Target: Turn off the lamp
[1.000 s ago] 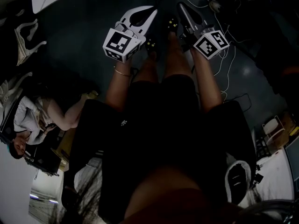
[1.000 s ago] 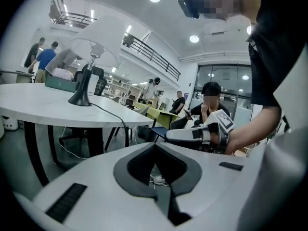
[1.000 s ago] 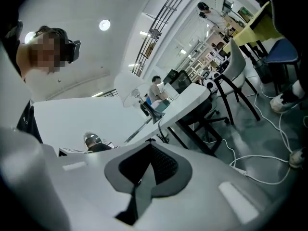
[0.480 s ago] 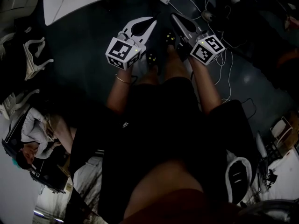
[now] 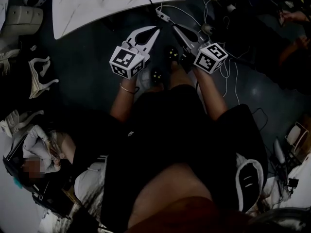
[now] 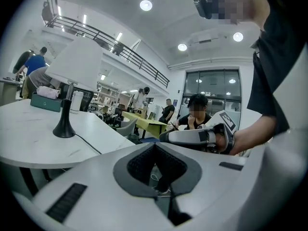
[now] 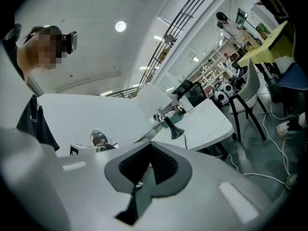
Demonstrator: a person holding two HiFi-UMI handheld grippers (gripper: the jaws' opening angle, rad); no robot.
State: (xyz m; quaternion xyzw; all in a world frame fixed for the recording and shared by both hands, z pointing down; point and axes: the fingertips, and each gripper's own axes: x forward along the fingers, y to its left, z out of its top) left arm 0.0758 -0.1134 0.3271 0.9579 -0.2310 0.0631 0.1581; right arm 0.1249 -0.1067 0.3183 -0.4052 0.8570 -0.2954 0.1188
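Dark floor [image 5: 87,81] fills most of the head view, with a white marbled desk [image 5: 97,8] across the top. The person holds both grippers out in front, side by side and near each other. They stop short of the desk's near edge, and their tips point toward its near right corner.

The left gripper [image 5: 156,31] has its fingers pressed together along their length, with nothing between them. The right gripper [image 5: 176,29] is the same, pads closed tip to tip and empty. Neither touches the desk or anything on it.

The lamp [image 6: 72,76] stands upright on the desk, well apart from both grippers and set back from the near edge. It has a white shade on a thin stem above a dark flared base [image 6: 63,126]. Whether the bulb is lit is hard to tell, since the shade looks plain white under the bright ceiling lights.

A cord [image 6: 89,144] runs from the base across the desk toward the near edge. A teal box [image 6: 45,101] sits just behind the lamp, farther in from that edge.

Loose cables [image 5: 228,67] trail over the floor to the right of the person's arms. Other people sit and stand in the open room beyond the desk.
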